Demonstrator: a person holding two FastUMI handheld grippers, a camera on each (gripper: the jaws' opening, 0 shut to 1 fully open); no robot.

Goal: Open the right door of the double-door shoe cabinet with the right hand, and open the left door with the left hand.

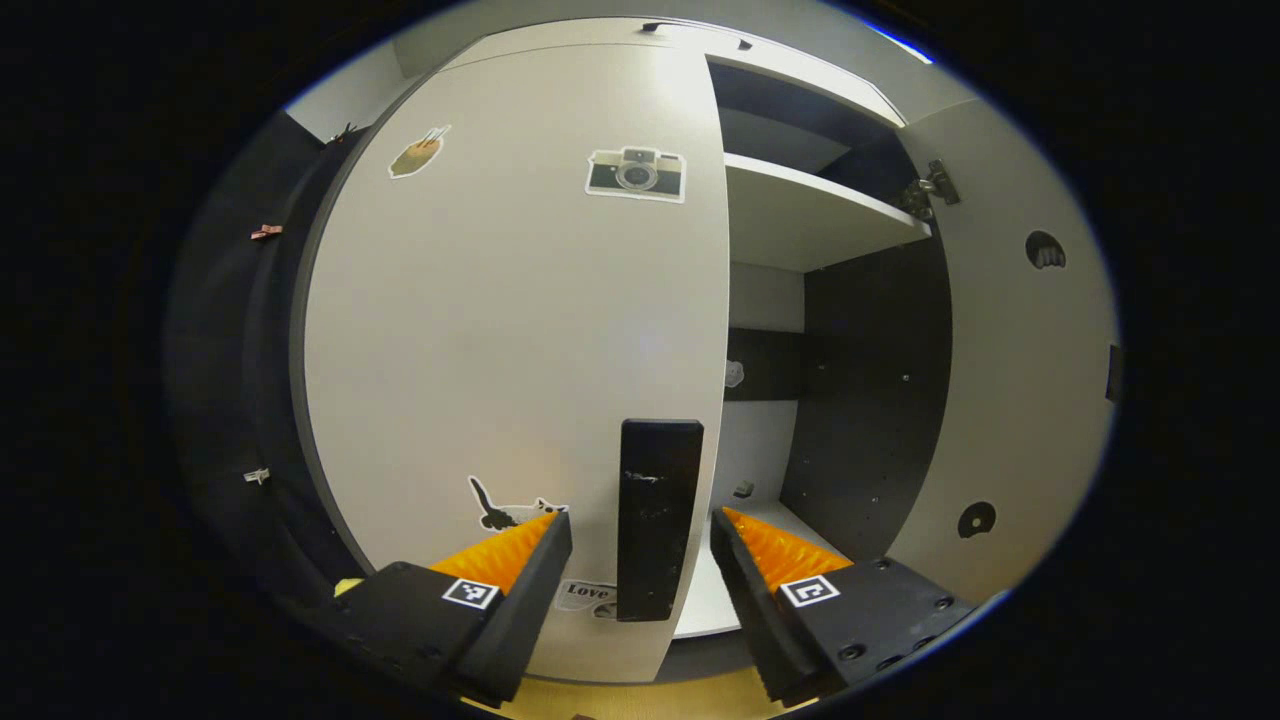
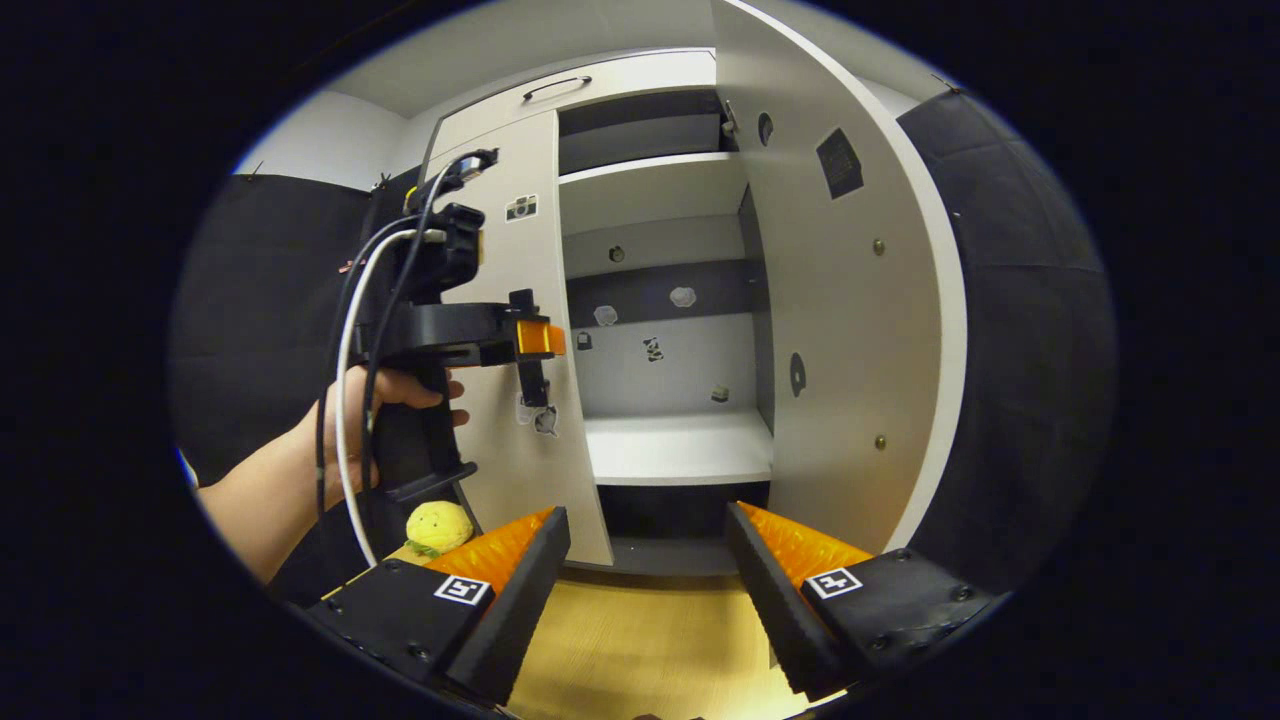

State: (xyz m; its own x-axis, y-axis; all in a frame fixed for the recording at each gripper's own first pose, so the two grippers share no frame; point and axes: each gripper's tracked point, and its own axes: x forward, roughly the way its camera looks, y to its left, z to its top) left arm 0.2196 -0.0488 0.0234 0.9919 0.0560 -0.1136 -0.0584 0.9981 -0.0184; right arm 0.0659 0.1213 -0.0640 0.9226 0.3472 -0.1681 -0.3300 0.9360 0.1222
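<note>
Left gripper lining up on the closed left door's handle

The left gripper [image 1: 640, 545] is hovering with jaws spread wide, straddling the black upright bar handle [image 1: 658, 520] on the pale flat-panel left door [image 1: 520, 320], not yet pinching it. The pale right door [image 2: 850, 330] is standing swung open, with the right gripper [image 2: 648, 545] hanging gaping and empty in front. Best practice: centre the handle between the fingers, close firmly, then pull along the hinge arc.
</note>
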